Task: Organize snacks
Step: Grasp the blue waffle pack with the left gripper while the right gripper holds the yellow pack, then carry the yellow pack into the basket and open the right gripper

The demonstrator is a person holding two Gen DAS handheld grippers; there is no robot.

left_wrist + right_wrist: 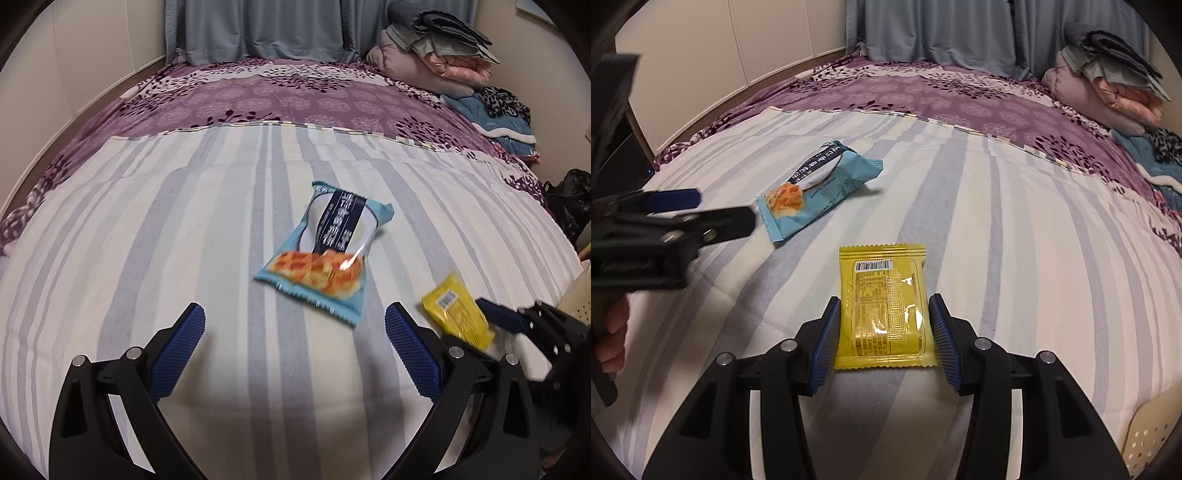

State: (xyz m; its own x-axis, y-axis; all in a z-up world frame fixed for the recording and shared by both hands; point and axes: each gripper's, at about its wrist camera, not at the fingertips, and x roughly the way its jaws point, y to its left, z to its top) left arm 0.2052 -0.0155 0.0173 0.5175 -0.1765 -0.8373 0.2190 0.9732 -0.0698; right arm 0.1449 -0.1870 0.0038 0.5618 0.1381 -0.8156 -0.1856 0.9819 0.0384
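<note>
**Yellow packet clamped, blue one loose**

Left wrist: my left gripper (294, 332) gapes wide, empty, just short of the blue snack packet (325, 251) lying on the striped sheet (147, 229).

Right wrist: my right gripper (884, 332) pinches the yellow snack packet (884, 306) by its sides.

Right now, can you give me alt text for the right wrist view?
The right gripper is shut on a yellow snack packet, label side up, above a striped sheet. A blue snack packet lies beyond, with the open left gripper beside it.

The bed (1015, 221) carries a striped sheet (997, 277) over a purple cover (923, 96). A blue packet (820, 192) lies on the sheet. Folded bedding (1108, 92) is stacked at the far right corner.
</note>
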